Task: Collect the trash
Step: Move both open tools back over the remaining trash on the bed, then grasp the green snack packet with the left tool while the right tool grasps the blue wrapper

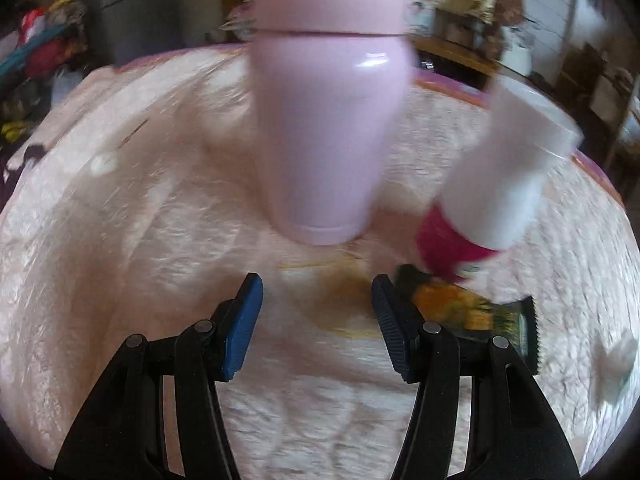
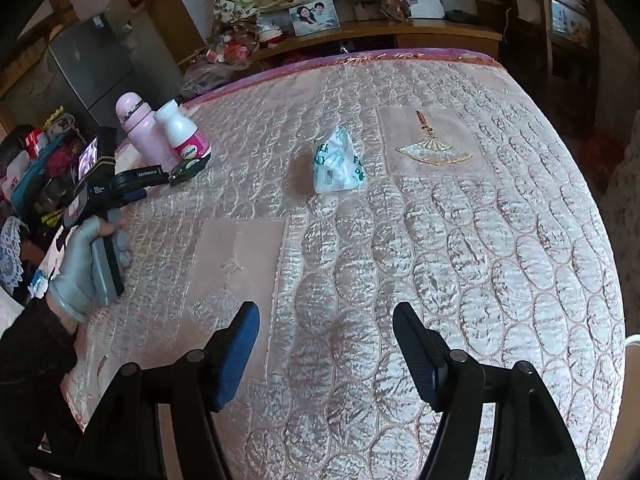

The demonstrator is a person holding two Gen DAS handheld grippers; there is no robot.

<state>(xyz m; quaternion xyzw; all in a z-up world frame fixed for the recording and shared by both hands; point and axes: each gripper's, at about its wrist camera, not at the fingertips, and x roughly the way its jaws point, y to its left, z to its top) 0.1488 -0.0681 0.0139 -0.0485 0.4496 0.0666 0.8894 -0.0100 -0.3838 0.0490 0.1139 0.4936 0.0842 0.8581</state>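
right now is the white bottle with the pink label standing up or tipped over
Upright. In the right wrist view the white bottle stands on its base on the bedspread, cap up, beside the pink flask.

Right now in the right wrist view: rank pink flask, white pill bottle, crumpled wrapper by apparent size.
1. pink flask, tallest, base partly hidden by the left gripper.
2. crumpled wrapper and white pill bottle look about alike; the wrapper sits nearer the camera, so I won't rank them.
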